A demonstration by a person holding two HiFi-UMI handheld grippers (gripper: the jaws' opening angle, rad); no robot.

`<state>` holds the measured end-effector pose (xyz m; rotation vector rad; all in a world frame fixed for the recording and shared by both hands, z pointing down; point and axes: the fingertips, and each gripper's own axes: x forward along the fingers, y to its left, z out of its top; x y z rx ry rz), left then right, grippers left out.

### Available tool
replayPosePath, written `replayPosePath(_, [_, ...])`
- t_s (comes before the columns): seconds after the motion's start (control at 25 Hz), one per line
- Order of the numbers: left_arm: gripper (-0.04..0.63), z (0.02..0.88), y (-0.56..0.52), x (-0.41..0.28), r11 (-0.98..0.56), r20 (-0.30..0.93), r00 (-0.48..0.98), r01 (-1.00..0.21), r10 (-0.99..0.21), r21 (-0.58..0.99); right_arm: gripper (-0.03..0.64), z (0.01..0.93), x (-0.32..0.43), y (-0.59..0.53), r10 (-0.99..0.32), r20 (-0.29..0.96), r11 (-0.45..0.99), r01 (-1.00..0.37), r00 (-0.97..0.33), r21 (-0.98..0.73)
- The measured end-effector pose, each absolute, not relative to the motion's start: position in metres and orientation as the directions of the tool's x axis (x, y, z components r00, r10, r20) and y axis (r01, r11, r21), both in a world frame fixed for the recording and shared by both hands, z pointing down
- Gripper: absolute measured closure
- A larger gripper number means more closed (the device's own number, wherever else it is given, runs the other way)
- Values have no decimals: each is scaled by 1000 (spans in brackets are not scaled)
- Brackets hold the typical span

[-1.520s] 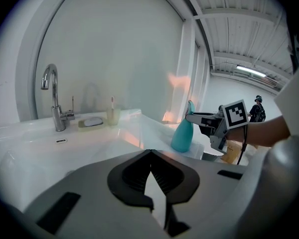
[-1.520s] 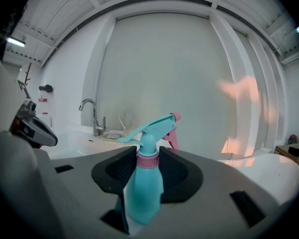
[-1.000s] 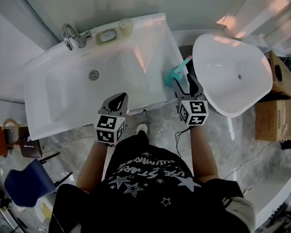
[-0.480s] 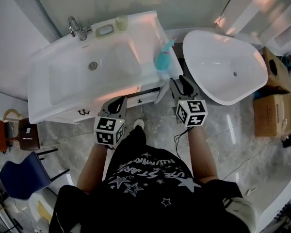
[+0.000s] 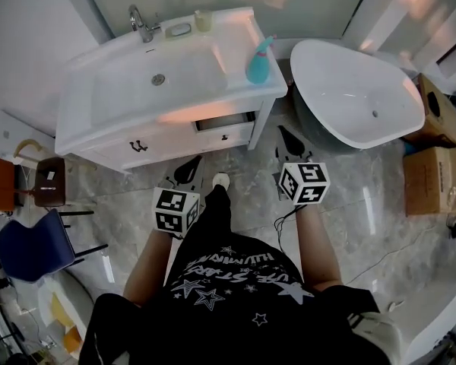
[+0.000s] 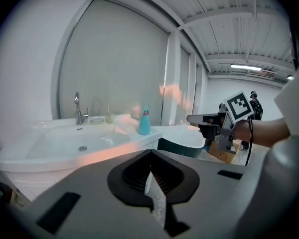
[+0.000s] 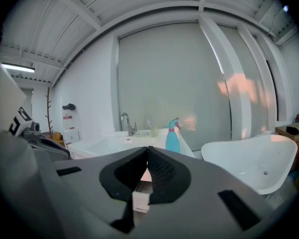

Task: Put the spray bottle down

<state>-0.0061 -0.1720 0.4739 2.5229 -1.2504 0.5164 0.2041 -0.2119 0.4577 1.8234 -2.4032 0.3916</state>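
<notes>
The teal spray bottle (image 5: pixel 258 65) stands upright on the right end of the white sink counter (image 5: pixel 121 128), with nothing touching it. It also shows far ahead in the left gripper view (image 6: pixel 144 122) and the right gripper view (image 7: pixel 173 136). My right gripper (image 5: pixel 289 138) hangs over the floor well in front of the counter, its jaws closing to shut with nothing between them. My left gripper (image 5: pixel 188 170) is also back over the floor, shut and empty. In the left gripper view the right gripper (image 6: pixel 205 119) shows at the right.
A white bathtub (image 5: pixel 349 101) stands right of the sink. The faucet (image 5: pixel 141 23), a soap dish and a cup sit at the counter's back. A cabinet drawer (image 5: pixel 224 124) is slightly out. Cardboard boxes (image 5: pixel 432 175) are at far right, a blue chair (image 5: pixel 29 247) and a stool at left.
The right gripper, open at the bottle a second ago, let it go and shut. Both grippers drew back from the sink toward the person. The bottle stays on the counter.
</notes>
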Motion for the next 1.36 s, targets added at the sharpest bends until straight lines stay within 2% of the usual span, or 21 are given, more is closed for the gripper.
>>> replayPosePath(0.36, [580, 492, -66, -45, -495, 480, 484, -861, -732, 113, 604, 481, 164, -139, -889, 267, 333, -926, -372, -179])
replayPosePath(0.68, [580, 486, -42, -91, -427, 479, 417, -899, -773, 95, 606, 478, 115, -126, -852, 266, 417, -892, -450, -174])
replayPosePath(1.36, [580, 489, 39, -210, -448, 471, 465, -880, -750, 154, 606, 457, -7, -39, -860, 273, 417, -902, -432, -112])
